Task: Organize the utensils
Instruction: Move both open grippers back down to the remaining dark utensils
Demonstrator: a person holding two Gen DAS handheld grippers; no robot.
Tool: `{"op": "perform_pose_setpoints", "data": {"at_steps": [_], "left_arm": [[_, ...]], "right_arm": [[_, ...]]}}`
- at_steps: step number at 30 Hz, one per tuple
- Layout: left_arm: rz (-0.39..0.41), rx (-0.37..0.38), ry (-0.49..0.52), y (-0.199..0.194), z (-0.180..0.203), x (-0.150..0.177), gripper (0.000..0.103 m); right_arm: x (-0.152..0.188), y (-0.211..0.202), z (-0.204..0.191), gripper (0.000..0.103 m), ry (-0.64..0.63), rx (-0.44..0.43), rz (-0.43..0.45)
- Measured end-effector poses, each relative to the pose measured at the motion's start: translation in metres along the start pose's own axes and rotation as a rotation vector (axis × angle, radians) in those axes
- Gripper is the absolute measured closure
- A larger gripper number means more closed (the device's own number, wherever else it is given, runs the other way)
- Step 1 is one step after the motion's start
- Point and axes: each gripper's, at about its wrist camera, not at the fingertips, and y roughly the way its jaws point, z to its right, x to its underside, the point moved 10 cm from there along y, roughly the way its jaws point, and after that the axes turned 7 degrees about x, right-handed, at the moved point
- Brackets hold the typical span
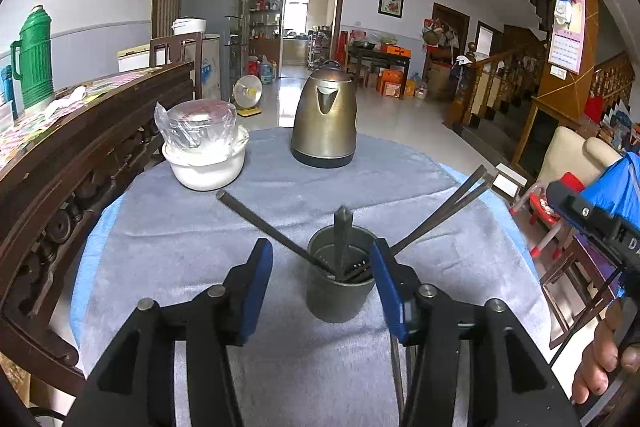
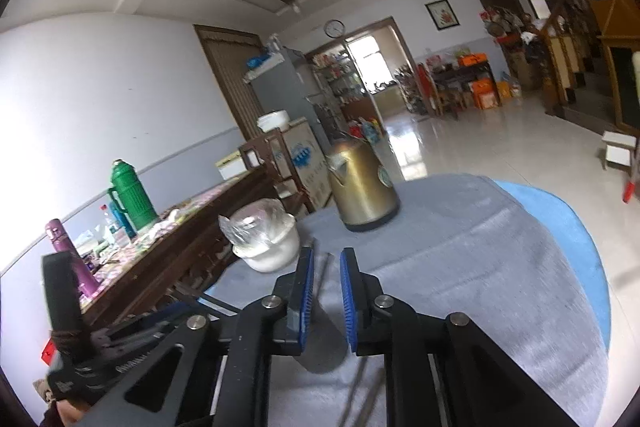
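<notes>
Chopsticks (image 1: 256, 219), dark, slender, splayed in cup (image 1: 340, 291)

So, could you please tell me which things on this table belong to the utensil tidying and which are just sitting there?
Part of the job:
- grey holder cup
- dark chopsticks standing in it
- more chopsticks lying flat on the grey cloth

Just lying about:
- bronze kettle
- white bowl with a plastic-wrapped bowl on top
- green thermos on the side table
</notes>
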Motion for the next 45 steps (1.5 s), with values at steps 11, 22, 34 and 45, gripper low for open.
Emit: {"op": "perform_pose_setpoints", "data": {"at_steps": [11, 22, 34, 45], "left_arm": [[-0.086, 0.016, -0.061, 0.001, -0.013, 0.049, 0.042], [-0.268, 0.053, -0.102, 0.026, -0.004, 0.125, 0.042], [-0.364, 0.096, -0.055, 0.036, 0.023, 0.163, 0.042], [-0.398, 0.089, -0.057, 0.042, 0.021, 0.174, 0.042]], "right_arm": [[0.052, 0.005, 0.076, 0.086, 0.073, 0.120, -0.148], [0.130, 0.024, 0.101, 0.086, 0.129, 0.125, -0.375], [0.170, 0.041, 0.089, 0.086, 0.107, 0.127, -0.521], [0.179, 0.064, 0.084, 0.086, 0.090, 0.192, -0.602]]}}
